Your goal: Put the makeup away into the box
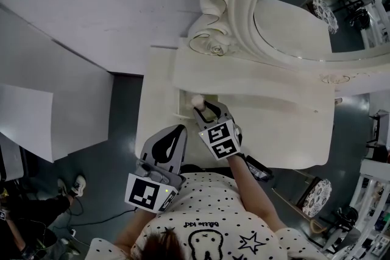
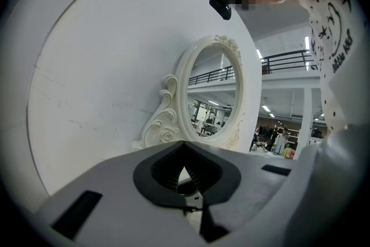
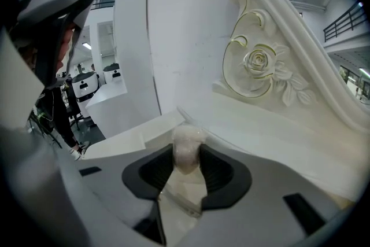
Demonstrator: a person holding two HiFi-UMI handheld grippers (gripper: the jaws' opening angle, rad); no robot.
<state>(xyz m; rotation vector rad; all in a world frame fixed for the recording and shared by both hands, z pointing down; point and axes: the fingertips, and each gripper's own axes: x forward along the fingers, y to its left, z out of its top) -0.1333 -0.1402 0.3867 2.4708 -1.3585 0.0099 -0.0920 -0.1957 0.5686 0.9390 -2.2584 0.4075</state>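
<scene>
Nearest, well short of the mirror [image 1: 292, 15], saw the left gripper [image 1: 177, 134] idle by the front edge of the white dressing table [image 1: 286, 131], jaws drawn together on nothing. Just beyond, a step closer to the mirror, found the right gripper [image 1: 204, 109] tipped downward, jaws part-way closed and pinching a pale, rounded makeup sponge [image 1: 197, 100] between the pads. Made out under the sponge, in front of the mirror's lower left corner, what looked like a pale open-topped box [image 1: 180, 108], hard to separate from the white tabletop; could not tell whether the sponge touched it. Judged the task near the end of one placement: sponge carried to the box but not yet let go, lowering and releasing left to do. Spotted no other loose makeup on the tabletop below the mirror. Noted the carved rose scroll [image 1: 210, 45] at the mirror's foot just behind the box, the closest thing to bump. Farther off, behind the mirror, saw only a plain white wall [image 1: 122, 9]; well left of the mirror, white panels [image 1: 36, 119] over grey floor.
</scene>
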